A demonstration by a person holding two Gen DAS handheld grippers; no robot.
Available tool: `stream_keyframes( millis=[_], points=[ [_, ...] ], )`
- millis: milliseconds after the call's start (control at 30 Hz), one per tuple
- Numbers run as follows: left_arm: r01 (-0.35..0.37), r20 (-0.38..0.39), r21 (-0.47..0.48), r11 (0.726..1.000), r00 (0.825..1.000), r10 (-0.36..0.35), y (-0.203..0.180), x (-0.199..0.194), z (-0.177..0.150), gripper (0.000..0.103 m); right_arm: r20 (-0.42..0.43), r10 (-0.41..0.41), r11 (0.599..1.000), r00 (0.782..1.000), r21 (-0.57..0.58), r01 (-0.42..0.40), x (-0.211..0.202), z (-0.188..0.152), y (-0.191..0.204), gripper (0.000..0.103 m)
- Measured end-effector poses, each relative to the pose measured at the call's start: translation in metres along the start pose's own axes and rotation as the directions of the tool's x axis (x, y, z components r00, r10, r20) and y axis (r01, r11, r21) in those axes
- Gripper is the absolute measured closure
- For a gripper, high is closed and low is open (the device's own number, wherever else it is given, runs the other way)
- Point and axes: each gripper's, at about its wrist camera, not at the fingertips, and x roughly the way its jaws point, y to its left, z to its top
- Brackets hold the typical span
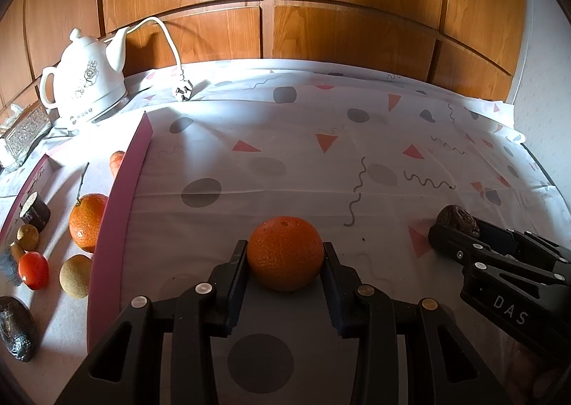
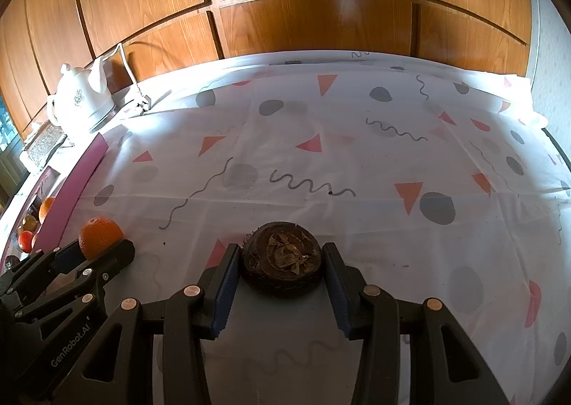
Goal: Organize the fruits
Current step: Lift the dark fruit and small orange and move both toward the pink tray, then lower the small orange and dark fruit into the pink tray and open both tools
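At the far left of the left wrist view a pink tray (image 1: 117, 212) lies on the desk (image 1: 285, 162), which is covered by a white cloth printed with triangles, dots and squiggles. Inside the tray sit a dark avocado (image 1: 16, 328), a tomato (image 1: 33, 270), a tan round fruit (image 1: 75, 276), a stemmed orange (image 1: 87, 222), a dark cut piece (image 1: 35, 215), a small brownish fruit (image 1: 28, 237) and a carrot tip (image 1: 117, 160) by the tray's wall. Behind the tray stand a white kettle (image 1: 87, 78), its cord and plug (image 1: 182, 91) trailing onto the cloth, and a patterned box (image 1: 25, 130).

Right of the tray, outside it, the left claw (image 1: 285, 255) is clamped on a mandarin (image 1: 285, 253): both pads press its 2 sides, and the fruit rests on the cloth. From the right wrist view the same mandarin (image 2: 100, 236) shows between the left claw's fingers (image 2: 117, 255) near the tray edge.

Further right, well apart from the tray, the right claw (image 2: 282, 264) grips a dark brown fruit (image 2: 282, 264) with dried, papery leaves on top; its 2 pads touch the fruit's flanks, and it too sits on the cloth. The left view shows that fruit (image 1: 458, 221) at the tip of the right claw.

Wooden panels (image 1: 357, 12) back the desk.
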Motion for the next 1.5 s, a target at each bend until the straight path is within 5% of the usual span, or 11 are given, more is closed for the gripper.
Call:
stream_keyframes(
  millis=[467, 933, 1267, 1500],
  points=[
    [0.036, -0.032, -0.010, 0.999, 0.999, -0.036, -0.002, -0.011, 0.004, 0.065, 0.011, -0.022, 1.000, 1.000, -0.021, 0.023, 0.001, -0.001, 0.003, 0.056],
    [0.074, 0.053, -0.029, 0.997, 0.996, -0.072, 0.021, -0.075, 0.023, 0.065, 0.003, -0.047, 0.998, 0.999, -0.042, 0.047, 0.001, 0.000, 0.007, 0.056],
    [-0.080, 0.049, -0.179, 0.981, 0.995, 0.090, 0.115, -0.080, 0.031, 0.064, -0.022, -0.078, 0.993, 0.997, -0.085, 0.076, 0.001, 0.006, 0.015, 0.057],
    [-0.194, 0.003, -0.257, 0.947, 0.979, 0.202, 0.164, -0.067, 0.023, 0.057, 0.005, 0.045, 0.990, 0.999, -0.132, -0.044, -0.016, 0.025, 0.057, 0.057]
  ],
)
